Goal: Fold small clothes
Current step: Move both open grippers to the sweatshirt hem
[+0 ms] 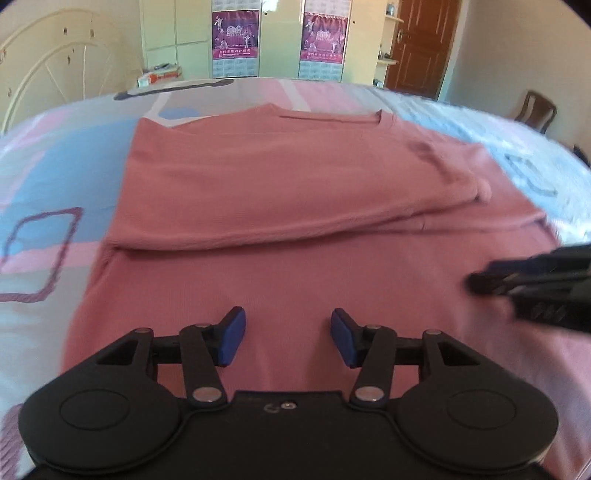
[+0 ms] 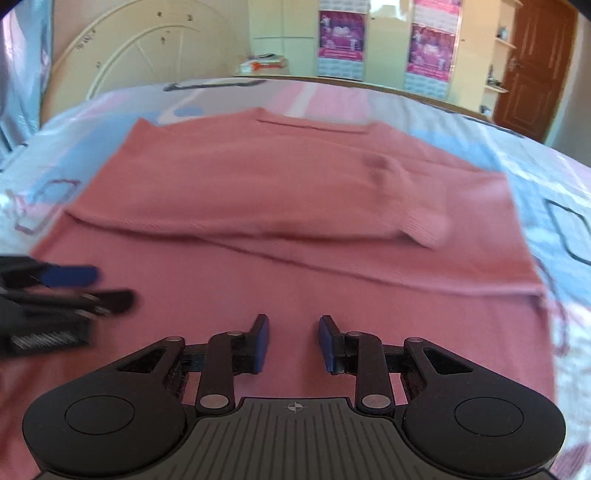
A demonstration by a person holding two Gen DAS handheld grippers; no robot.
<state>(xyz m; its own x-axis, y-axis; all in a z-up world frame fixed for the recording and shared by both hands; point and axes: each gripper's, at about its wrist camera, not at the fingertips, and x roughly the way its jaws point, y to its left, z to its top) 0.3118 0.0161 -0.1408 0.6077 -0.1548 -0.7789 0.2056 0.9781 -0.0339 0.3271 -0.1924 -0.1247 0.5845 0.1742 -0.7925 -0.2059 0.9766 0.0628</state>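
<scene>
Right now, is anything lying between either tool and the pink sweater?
Nothing visible. The left tool and right tool both sit open directly over the pink sweater, with only bare fabric ahead.

One sweater (image 1: 295,184), two claws, two posters (image 1: 235,35)

Materials and finish: soft cloth below, hard matt plastic on the tools.

The pink sweater (image 1: 280,177) is a fine-ribbed knit, matt, with a coarser ribbed cuff (image 2: 424,225). The bed sheet (image 1: 55,166) is smooth printed cloth. The left gripper (image 1: 287,338) and right gripper (image 2: 293,343) are matt black plastic with blue pads (image 1: 232,338) and bright metal rivets (image 1: 208,394). The door (image 1: 424,40) is brown varnished wood with a slight sheen.
</scene>
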